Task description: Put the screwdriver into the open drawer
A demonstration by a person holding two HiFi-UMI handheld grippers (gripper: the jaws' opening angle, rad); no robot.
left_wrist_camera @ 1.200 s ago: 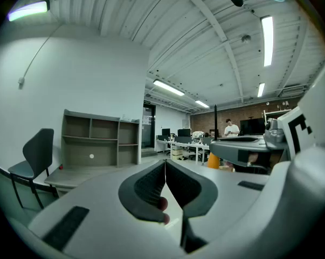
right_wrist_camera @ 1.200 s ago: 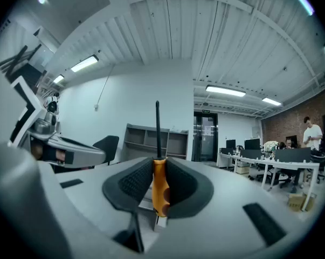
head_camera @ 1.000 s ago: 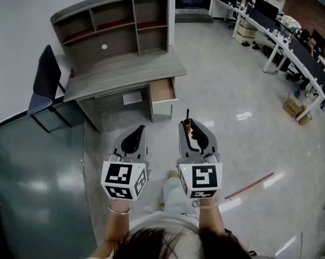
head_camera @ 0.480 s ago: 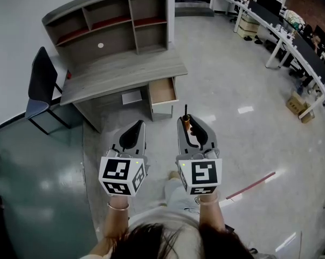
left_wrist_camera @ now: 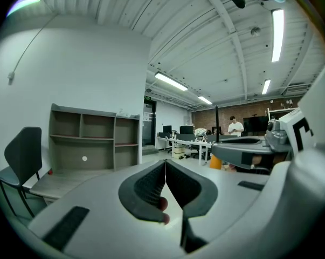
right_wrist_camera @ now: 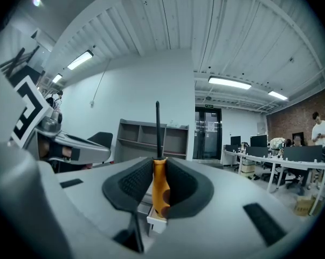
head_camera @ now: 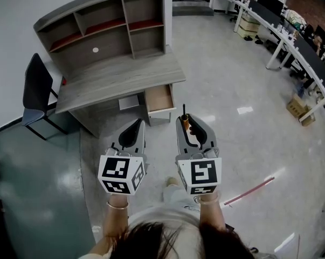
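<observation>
The jaws of the right gripper [head_camera: 187,124] are pinched on the orange handle of the screwdriver [right_wrist_camera: 160,185], its dark shaft pointing forward. The jaws of the left gripper [left_wrist_camera: 165,169] are pressed together, with nothing between them. Both grippers are held side by side before the body, well apart from the open drawer [head_camera: 159,97] under the worktop [head_camera: 119,77].

Orange glossy-plastic-handled screwdriver [right_wrist_camera: 160,189] w/ dark metal shaft, matt grey wood-grain desk [head_camera: 119,79] & shiny, smooth pale floor [head_camera: 232,85].
</observation>
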